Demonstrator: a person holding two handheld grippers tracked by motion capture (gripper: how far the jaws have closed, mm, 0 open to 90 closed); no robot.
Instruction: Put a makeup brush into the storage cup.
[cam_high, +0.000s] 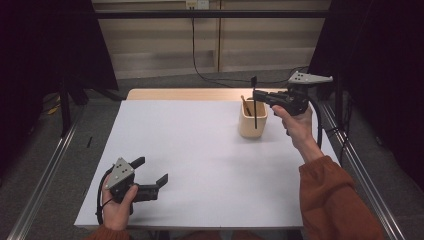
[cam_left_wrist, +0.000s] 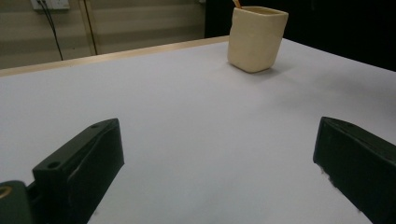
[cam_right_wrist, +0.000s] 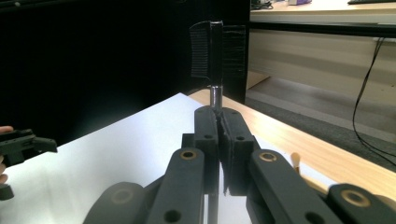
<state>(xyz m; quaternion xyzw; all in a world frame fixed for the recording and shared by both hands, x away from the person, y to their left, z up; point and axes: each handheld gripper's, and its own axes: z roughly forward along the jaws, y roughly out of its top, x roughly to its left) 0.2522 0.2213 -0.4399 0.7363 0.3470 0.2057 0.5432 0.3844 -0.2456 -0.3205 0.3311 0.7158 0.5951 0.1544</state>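
High view first: I have my right gripper (cam_high: 256, 93) lifted above the back right part of the counter (cam_high: 200, 150), its jaws clenched on the thin stem of a black brush (cam_high: 255, 107). That brush hangs upright, bristle head on top, its lower end in front of the beige cup (cam_high: 252, 119), which stands near the counter's far right corner with a wooden stick (cam_high: 246, 105) leaning inside it. My left gripper (cam_high: 150, 172) rests low at the near left corner, well apart from all that.

Left gripper view: my jaws stand wide and released, nothing between them, bare counter ahead and the cup (cam_left_wrist: 257, 37) far off at the top.

Right gripper view: both jaws are pressed together on the brush stem, and the bristle head (cam_right_wrist: 216, 49) rises straight above them against the dark backdrop.

I judge this to be the carrying step, with the brush either coming out of the cup or about to go in; I cannot tell which. Either way, my next move calls for keeping the stem vertical and clearing the cup's rim without knocking the cup over.
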